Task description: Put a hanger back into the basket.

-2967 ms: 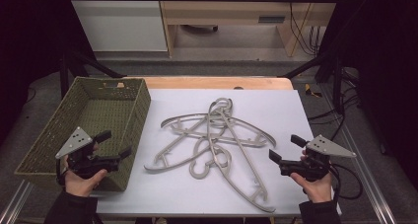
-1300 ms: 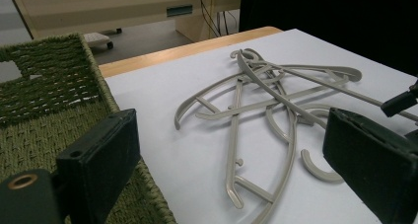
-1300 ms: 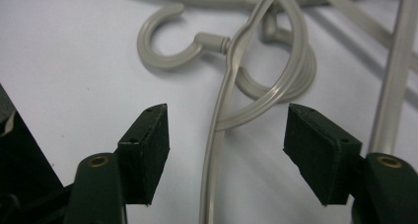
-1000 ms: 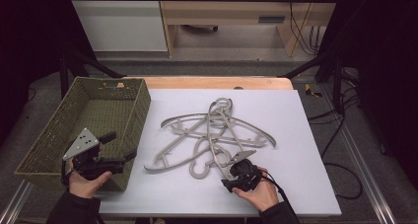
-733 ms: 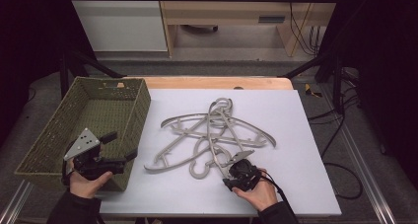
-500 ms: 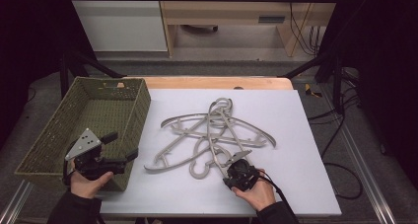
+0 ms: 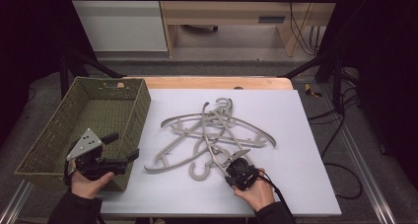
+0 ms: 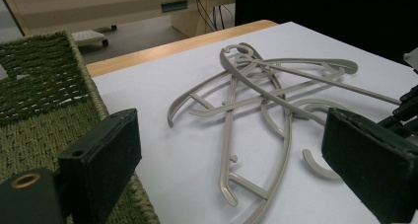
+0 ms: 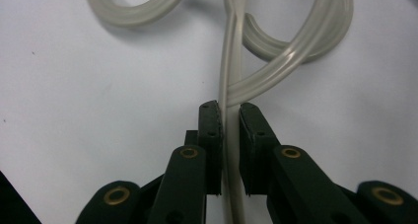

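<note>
Clamping down now: the right gripper [image 9: 229, 116] has just been closing its jaws, and they pinch a thin arm of a grey plastic hanger [image 9: 231, 76] between the pads, low in the right gripper view. No writing or label can be read on anything. In the high view that gripper [image 7: 231, 165] sits at lower centre, at the near end of the tangled pile of hangers [image 7: 217, 132] lying mid-frame on the white table [image 7: 305, 135]. At left stands the green woven basket [image 7: 133, 110]; what shows of its inside holds nothing. The left gripper [image 7: 125, 147] hovers over the basket's near right corner at lower left, jaws spread wide, gripping nothing, well apart from the hangers [image 8: 256, 100].
</note>
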The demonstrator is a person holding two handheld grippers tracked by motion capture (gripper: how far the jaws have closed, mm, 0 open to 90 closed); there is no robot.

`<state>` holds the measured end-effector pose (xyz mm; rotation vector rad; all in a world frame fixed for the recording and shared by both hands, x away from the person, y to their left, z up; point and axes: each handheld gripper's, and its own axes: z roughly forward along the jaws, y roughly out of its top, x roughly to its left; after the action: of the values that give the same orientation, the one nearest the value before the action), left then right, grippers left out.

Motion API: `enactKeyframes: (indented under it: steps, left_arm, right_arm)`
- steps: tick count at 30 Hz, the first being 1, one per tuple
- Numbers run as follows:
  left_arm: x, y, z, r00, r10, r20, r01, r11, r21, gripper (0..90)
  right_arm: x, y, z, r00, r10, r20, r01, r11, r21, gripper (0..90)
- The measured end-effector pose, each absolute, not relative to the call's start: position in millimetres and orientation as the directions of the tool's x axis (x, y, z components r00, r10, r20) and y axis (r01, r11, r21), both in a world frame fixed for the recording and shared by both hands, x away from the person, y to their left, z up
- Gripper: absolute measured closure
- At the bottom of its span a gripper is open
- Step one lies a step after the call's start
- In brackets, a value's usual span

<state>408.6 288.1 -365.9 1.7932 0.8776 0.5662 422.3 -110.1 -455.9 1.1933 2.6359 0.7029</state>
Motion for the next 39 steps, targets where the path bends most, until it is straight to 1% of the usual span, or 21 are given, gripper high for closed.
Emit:
enactKeyframes:
  steps: [5,12,19,26,29,31,32,35,36,37,39]
  left_arm:
    - [408,287,-366,0.629,0.778,-0.017,0.3,-0.223,0.927,7.6]
    - [407,284,-365,0.634,0.773,-0.012,0.299,-0.231,0.926,7.8]
    - [406,282,-365,0.641,0.768,-0.004,0.293,-0.239,0.926,7.9]
    - [404,277,-364,0.662,0.749,0.018,0.28,-0.27,0.921,8.1]
    - [404,273,-365,0.678,0.734,0.035,0.273,-0.296,0.915,8.3]
    - [402,268,-366,0.698,0.714,0.061,0.262,-0.333,0.906,8.4]
    - [402,268,-366,0.698,0.714,0.061,0.262,-0.333,0.906,8.4]
    - [400,257,-367,0.73,0.675,0.105,0.241,-0.398,0.885,8.4]
    - [400,257,-367,0.73,0.675,0.105,0.241,-0.398,0.885,8.4]
    - [399,251,-369,0.749,0.65,0.127,0.231,-0.436,0.87,8.4]
    - [397,244,-371,0.761,0.631,0.149,0.223,-0.471,0.854,8.4]
  right_arm:
    - [423,-116,-450,-0.669,0.738,0.088,0.675,0.554,0.487,81.6]
    - [424,-130,-438,-0.674,0.725,0.139,0.673,0.526,0.519,81.7]
    - [422,-138,-428,-0.689,0.705,0.169,0.662,0.516,0.544,81.8]
    - [420,-150,-413,-0.752,0.63,0.194,0.6,0.532,0.598,81.8]
    - [418,-152,-409,-0.767,0.607,0.208,0.59,0.539,0.601,81.7]
    - [416,-154,-404,-0.798,0.562,0.216,0.558,0.556,0.616,81.8]
    - [416,-153,-402,-0.807,0.549,0.218,0.55,0.563,0.618,81.8]
    - [414,-151,-400,-0.827,0.513,0.231,0.531,0.577,0.62,81.7]
    - [414,-151,-400,-0.827,0.513,0.231,0.531,0.577,0.62,81.7]
    - [413,-149,-401,-0.842,0.48,0.246,0.517,0.591,0.619,81.7]
    - [412,-146,-401,-0.852,0.456,0.257,0.507,0.599,0.62,81.7]
